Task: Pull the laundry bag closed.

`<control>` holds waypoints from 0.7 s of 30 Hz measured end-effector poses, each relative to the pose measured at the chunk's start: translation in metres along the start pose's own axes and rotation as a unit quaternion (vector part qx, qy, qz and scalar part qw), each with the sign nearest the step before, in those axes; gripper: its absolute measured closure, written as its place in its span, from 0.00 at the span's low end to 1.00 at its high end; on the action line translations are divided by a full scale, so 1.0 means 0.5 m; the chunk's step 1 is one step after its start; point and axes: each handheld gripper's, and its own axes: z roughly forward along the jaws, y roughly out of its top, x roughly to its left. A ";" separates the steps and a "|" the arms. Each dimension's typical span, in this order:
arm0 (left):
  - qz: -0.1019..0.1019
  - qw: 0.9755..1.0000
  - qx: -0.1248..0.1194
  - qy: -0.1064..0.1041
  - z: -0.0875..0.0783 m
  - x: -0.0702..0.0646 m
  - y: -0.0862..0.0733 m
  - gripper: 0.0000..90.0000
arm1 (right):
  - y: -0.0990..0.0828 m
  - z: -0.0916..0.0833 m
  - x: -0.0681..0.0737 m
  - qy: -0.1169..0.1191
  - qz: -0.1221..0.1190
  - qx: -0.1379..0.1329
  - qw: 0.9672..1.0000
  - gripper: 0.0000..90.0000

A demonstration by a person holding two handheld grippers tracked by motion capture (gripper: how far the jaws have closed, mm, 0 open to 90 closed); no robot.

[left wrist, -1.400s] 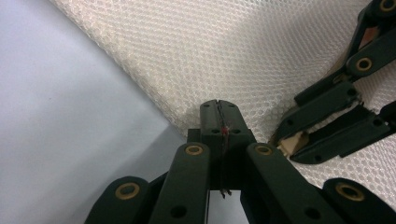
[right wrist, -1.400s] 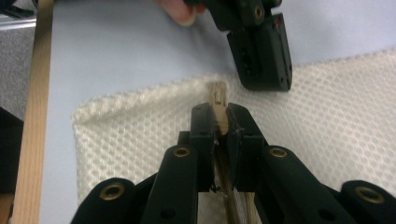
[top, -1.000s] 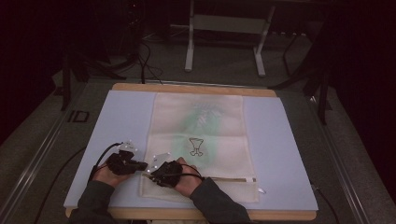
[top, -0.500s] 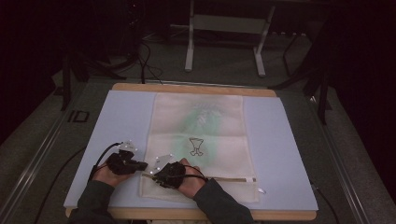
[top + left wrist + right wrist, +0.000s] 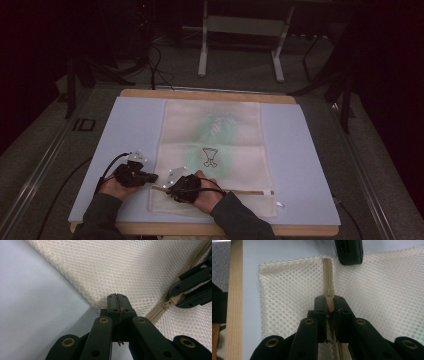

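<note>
Mesh bag (image 5: 214, 150) lies flat on a pale blue mat (image 5: 310, 165) on the table, with its zipper (image 5: 245, 192) running along the near end. Something green shows through the mesh, and a small dark drawing sits on top; I cannot tell what is inside. The left gripper (image 5: 116, 298) is squeezed tight on the bag's left edge, near the corner. The right gripper (image 5: 329, 301) is closed on the zipper pull (image 5: 328, 293), close to the zipper's left end. Both grippers sit near each other at the bag's near left corner. The zipper looks closed ahead of the pull. Bare mat lies on both sides of the bag, with lots of room on the right.
</note>
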 end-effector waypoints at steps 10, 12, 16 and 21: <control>0.001 1.000 0.002 -0.001 -0.001 0.001 0.000 1.00 | -0.008 -0.010 0.000 0.001 0.004 0.004 1.000 0.92; 0.000 1.000 0.001 -0.001 0.000 0.001 0.000 1.00 | -0.008 -0.012 -0.001 0.003 0.004 0.004 1.000 0.92; 0.001 1.000 0.002 -0.001 0.000 0.001 0.000 1.00 | -0.010 -0.015 -0.001 0.004 0.000 0.006 1.000 0.92; 0.000 1.000 0.001 -0.001 0.000 0.001 0.000 1.00 | -0.015 -0.021 -0.001 0.003 0.002 0.010 1.000 0.92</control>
